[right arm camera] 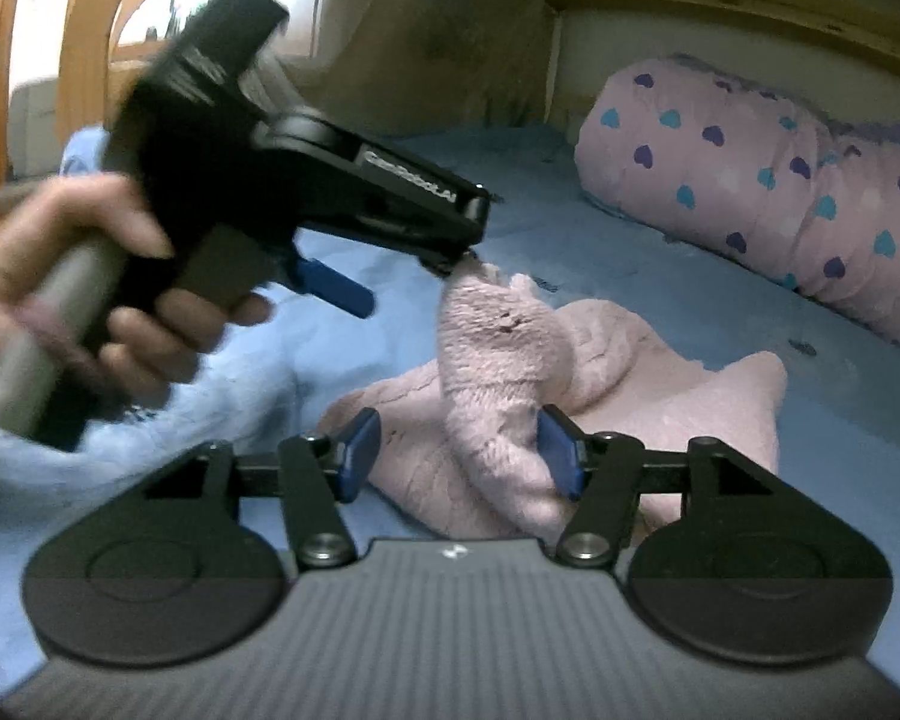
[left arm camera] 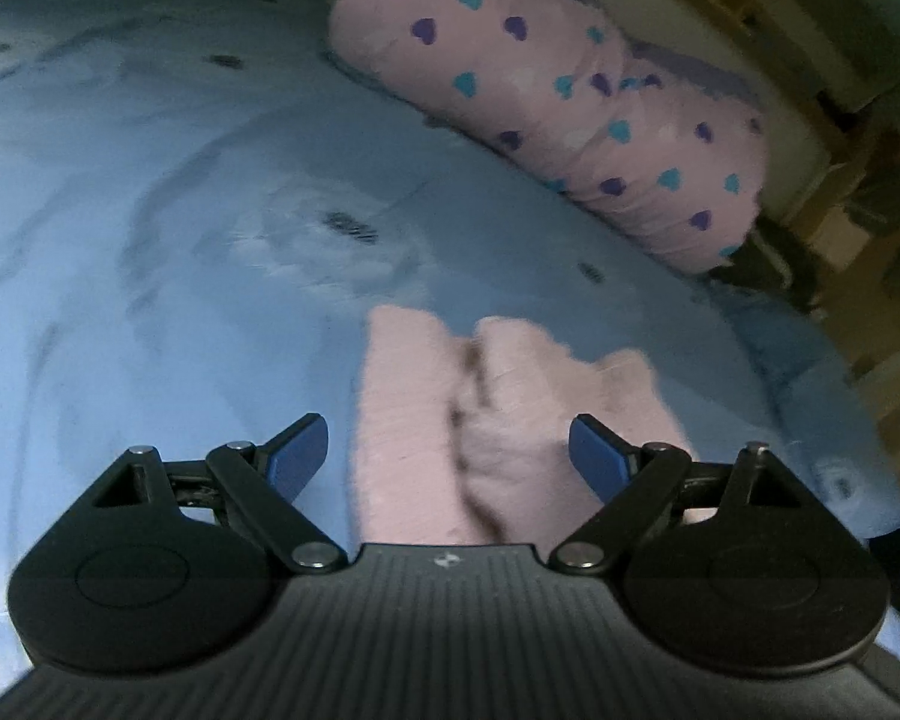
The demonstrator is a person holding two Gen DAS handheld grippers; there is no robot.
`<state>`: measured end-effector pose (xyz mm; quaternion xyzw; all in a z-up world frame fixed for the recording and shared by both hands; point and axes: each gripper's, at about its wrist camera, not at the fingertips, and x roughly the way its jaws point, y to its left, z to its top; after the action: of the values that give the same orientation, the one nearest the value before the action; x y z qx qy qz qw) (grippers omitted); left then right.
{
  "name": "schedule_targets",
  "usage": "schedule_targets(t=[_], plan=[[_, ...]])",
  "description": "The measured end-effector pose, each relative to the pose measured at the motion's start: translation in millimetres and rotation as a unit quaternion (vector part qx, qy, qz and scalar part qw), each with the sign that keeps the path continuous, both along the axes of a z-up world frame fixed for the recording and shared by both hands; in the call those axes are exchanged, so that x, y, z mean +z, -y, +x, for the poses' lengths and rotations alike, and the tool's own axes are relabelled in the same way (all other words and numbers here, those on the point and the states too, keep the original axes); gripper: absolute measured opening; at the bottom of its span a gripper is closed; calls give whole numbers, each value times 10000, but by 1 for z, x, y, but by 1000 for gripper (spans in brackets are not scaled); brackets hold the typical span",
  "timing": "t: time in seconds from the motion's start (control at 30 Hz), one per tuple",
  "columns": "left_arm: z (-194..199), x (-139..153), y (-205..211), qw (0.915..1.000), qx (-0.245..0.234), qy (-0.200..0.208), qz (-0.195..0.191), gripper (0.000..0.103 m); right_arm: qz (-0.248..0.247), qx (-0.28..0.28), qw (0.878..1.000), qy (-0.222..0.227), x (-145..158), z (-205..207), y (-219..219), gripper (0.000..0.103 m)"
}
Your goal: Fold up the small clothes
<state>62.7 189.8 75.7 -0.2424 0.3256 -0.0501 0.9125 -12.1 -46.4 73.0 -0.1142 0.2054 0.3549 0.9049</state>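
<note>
1. Two hand-held grippers work one small pink knit garment (right arm camera: 660,372) lying rumpled on a blue bed sheet (left arm camera: 150,210); the right hand-held gripper (right arm camera: 459,450) sits nearest the lens, fingers spread, the garment's raised part between them and brushing its right pad (right arm camera: 558,450); whether it bears any weight there cannot be told.
2. Just beyond, the left hand-held gripper (right arm camera: 462,252), held in the person's left hand (right arm camera: 90,276), appears to lift a corner of the knit into a peak; yet its own camera shows the left hand-held gripper (left arm camera: 448,450) with blue pads wide apart and the cloth lying between them, so whether it pinches anything cannot be told.
3. Judged as the lift before a fold; done well, each tool should take a firm bite on a hem or shoulder, not on a loose bulge; fluffy knit may slip from a shallow pinch.
4. The cloth wants spreading flat before it is doubled over; the open sheet beyond offers room.
5. Farthest back, a rolled pink duvet with hearts (left arm camera: 570,96) lies against the wooden bed frame (right arm camera: 750,6); keep the fold short of it.
</note>
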Motion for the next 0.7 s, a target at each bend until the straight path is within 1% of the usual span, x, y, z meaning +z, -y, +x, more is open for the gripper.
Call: schedule_targets(t=[0.1,0.13,0.2,0.23,0.3,0.37,0.47,0.57,0.6,0.67,0.7], plan=[[4,1,3,9991,-173,72,-368,90,420,-76,9990,-161,10,-6,24,59],[3,2,6,9990,-200,117,-372,90,567,-112,9981,-225,13,-5,33,59],[4,5,15,9992,-310,202,-157,90,923,-209,9949,-360,18,-5,51,59],[5,5,21,9992,-351,190,11,90,1126,-295,9923,-429,19,-3,59,59],[10,-1,31,9989,-400,52,240,90,1556,-588,9843,-590,19,4,77,59],[17,-9,37,9986,-413,-131,304,91,1823,-1016,9756,-685,16,13,89,59],[25,-23,43,9976,-404,-365,428,90,1916,-1733,9629,-782,4,28,98,61],[30,-33,49,9967,-425,-438,535,88,2086,-2108,9492,-1055,-12,40,103,61],[29,-35,51,9964,-421,-380,628,85,2162,-2150,9455,-1143,-18,42,104,61],[27,-35,58,9948,-446,-228,887,64,2367,-2141,9397,-1230,-28,43,106,61],[25,-35,59,9945,-469,-179,922,59,2449,-2136,9376,-1235,-32,43,106,61]])
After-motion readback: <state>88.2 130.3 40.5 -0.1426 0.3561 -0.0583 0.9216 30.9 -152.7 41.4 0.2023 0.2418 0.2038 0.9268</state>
